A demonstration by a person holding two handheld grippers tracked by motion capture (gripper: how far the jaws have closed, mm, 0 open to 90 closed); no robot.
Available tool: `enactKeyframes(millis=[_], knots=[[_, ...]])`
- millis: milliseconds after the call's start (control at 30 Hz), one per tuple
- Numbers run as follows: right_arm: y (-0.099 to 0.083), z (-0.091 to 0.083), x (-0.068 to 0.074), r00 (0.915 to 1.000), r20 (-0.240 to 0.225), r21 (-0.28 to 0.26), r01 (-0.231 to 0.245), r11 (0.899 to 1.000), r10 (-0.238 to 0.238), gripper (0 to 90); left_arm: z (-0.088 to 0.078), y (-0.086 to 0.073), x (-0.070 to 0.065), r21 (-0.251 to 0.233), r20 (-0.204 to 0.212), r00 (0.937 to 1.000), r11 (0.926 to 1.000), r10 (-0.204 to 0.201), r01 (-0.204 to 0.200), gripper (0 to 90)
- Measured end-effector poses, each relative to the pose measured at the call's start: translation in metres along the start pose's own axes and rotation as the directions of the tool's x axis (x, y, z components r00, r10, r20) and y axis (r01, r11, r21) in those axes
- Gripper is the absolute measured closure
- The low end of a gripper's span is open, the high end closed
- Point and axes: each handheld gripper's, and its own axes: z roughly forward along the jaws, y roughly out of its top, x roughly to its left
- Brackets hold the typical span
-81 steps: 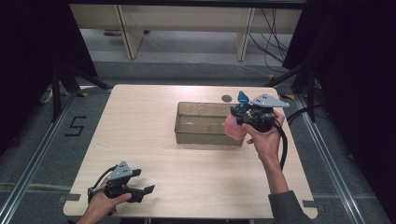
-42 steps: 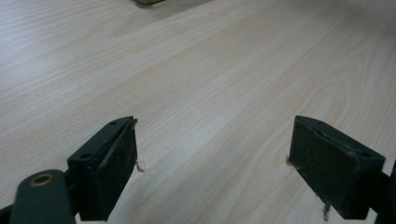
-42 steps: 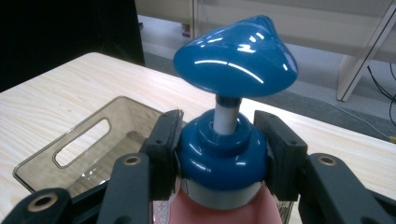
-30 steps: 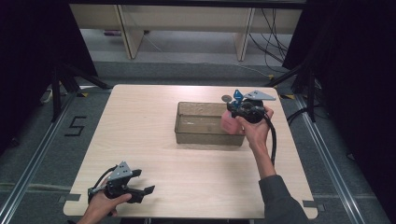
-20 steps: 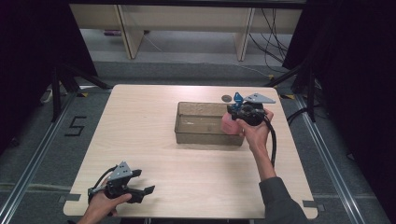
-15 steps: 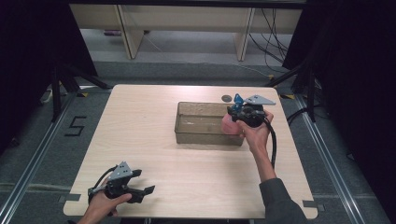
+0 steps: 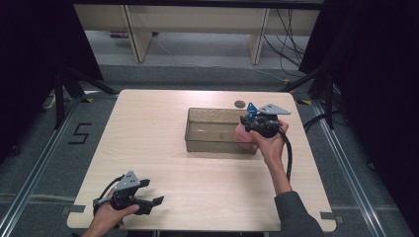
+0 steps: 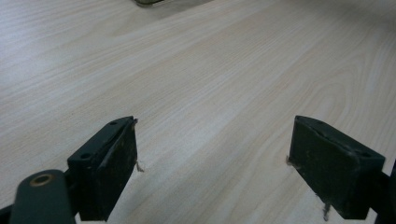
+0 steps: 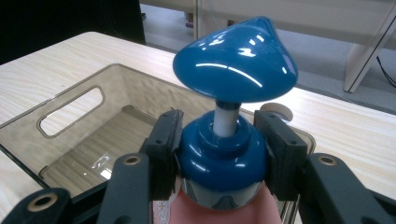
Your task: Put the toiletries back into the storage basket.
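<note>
Table (image 7: 163, 148), pale wood, carried a clear smoky bin (image 7: 217, 144) at about one o'clock from centre. Since a few seconds earlier we saw the right gripper (image 7: 253, 120) bring the pump bottle (image 9: 223, 154) in over the bin's three o'clock end, now low at the rim; we judged a drop into the bin close. Its jaws stood clamped on the blue collar. Bottle: pink body, glossy blue pump head, upright. Left gripper (image 7: 148, 203) rested at seven o'clock, jaws apart, nothing between.
</note>
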Motion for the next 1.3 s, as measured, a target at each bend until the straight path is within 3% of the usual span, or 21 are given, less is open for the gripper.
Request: enactKeyframes(millis=[100,167,333,367,467,500,633,667,767,833,967,1000,1067,1100,1167,1233,1267,1300], knots=[[-0.001,0.001,-0.001,0.9993,0.014,-0.011,0.035,0.999,-0.035,53.4,0.000,0.000,0.000,0.003,0.000,1.0000,1.0000,0.000,0.000,14.7],[-0.001,0.001,0.001,1.0000,0.002,0.008,0.001,1.000,-0.001,53.4,0.000,0.000,0.000,-0.002,0.001,1.0000,1.0000,-0.002,0.002,14.8],[-0.002,0.004,-0.002,0.9990,0.005,-0.001,0.044,0.999,-0.044,53.4,0.000,0.000,0.000,-0.001,0.001,1.0000,1.0000,-0.001,0.001,14.7],[-0.002,0.004,-0.001,0.9997,0.002,0.002,0.025,1.000,-0.025,53.4,0.000,0.000,0.000,0.000,0.001,1.0000,1.0000,-0.001,0.001,14.7],[-0.005,0.004,0.000,0.9994,0.020,-0.007,0.028,1.000,-0.028,53.4,0.000,0.000,0.000,0.000,0.000,1.0000,1.0000,0.000,0.000,14.7],[-0.005,0.003,0.000,0.9997,0.009,0.013,0.024,1.000,-0.025,53.4,0.000,0.000,0.001,-0.005,0.001,1.0000,1.0000,0.001,-0.001,14.7],[-0.008,0.006,0.000,0.9997,0.010,0.000,0.022,1.000,-0.022,53.4,0.000,0.000,0.000,0.000,-0.001,1.0000,1.0000,0.001,-0.001,14.7],[-0.008,0.004,0.001,0.9999,0.010,0.019,0.013,1.000,-0.013,53.4,0.000,0.000,0.000,-0.005,-0.001,1.0000,1.0000,0.002,-0.002,14.7],[-0.010,0.007,-0.001,0.9977,0.021,0.015,0.064,0.998,-0.065,53.4,0.000,0.000,0.000,-0.007,-0.003,1.0000,1.0000,0.001,-0.001,14.7],[-0.012,0.009,0.001,0.9992,0.017,0.031,0.035,0.999,-0.036,53.3,-0.001,0.000,-0.001,0.003,-0.010,0.9999,0.9999,0.010,-0.010,14.8],[-0.013,0.008,-0.002,0.9985,0.018,0.023,0.051,0.998,-0.051,53.0,0.001,0.000,0.000,-0.010,-0.005,1.0000,0.9999,0.006,-0.006,14.7],[-0.013,0.007,-0.001,0.9997,0.009,0.026,0.022,0.999,-0.022,52.0,0.000,0.000,0.000,0.001,-0.001,1.0000,1.0000,0.010,-0.010,14.7],[-0.012,0.006,-0.003,0.9998,0.014,-0.018,-0.012,1.000,0.012,42.1,0.000,0.000,0.000,-0.002,0.001,0.9999,0.9999,0.011,-0.011,14.7],[-0.011,0.003,-0.002,0.9985,0.027,-0.010,-0.046,0.999,0.047,36.8,0.000,0.000,0.000,0.001,-0.001,0.9999,0.9999,0.010,-0.010,14.7],[-0.010,0.000,-0.003,0.9970,0.048,-0.020,-0.059,0.998,0.060,28.6,0.000,0.000,0.000,0.001,-0.003,1.0000,1.0000,0.007,-0.007,14.7],[-0.012,-0.005,-0.004,0.9961,0.032,-0.028,-0.081,0.996,0.082,25.1,0.000,0.000,-0.001,0.008,0.001,0.9999,0.9999,0.013,-0.013,14.7],[-0.013,-0.009,-0.001,0.9905,0.036,-0.014,-0.132,0.991,0.133,24.1,0.000,0.000,-0.001,0.007,0.002,0.9999,0.9999,0.012,-0.012,14.7],[-0.013,-0.010,-0.004,0.9947,0.025,-0.037,-0.098,0.994,0.099,23.5,0.000,0.000,-0.001,0.005,0.002,0.9999,0.9999,0.011,-0.011,14.7]])
